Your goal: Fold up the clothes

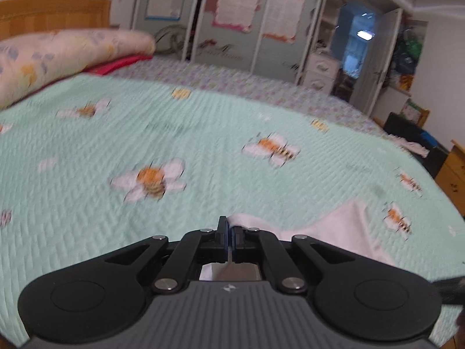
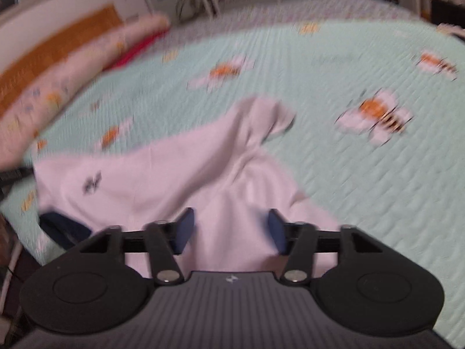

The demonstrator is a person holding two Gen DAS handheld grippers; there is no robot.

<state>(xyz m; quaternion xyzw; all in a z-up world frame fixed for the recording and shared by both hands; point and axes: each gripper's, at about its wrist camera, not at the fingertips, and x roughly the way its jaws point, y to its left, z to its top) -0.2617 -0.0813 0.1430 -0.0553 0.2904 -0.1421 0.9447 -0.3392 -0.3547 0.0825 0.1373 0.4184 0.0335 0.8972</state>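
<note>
A white garment (image 2: 180, 174) with a small dark logo lies crumpled on the mint bee-print bedspread (image 2: 363, 174) in the right wrist view. My right gripper (image 2: 229, 229) is open, its blue pads (image 2: 186, 226) standing either side of a ridge of the white cloth without clamping it. In the left wrist view my left gripper (image 1: 229, 232) is shut on an edge of the white garment (image 1: 343, 226), which trails off to the right over the bedspread (image 1: 174, 133). Both views are blurred by motion.
A floral pillow (image 1: 58, 55) and a red cloth (image 1: 116, 64) lie at the bed's head by a wooden headboard (image 1: 52, 14). Wardrobe doors (image 1: 232, 20) line the far wall. A dark object (image 2: 64, 226) shows beside the garment at the bed's left edge.
</note>
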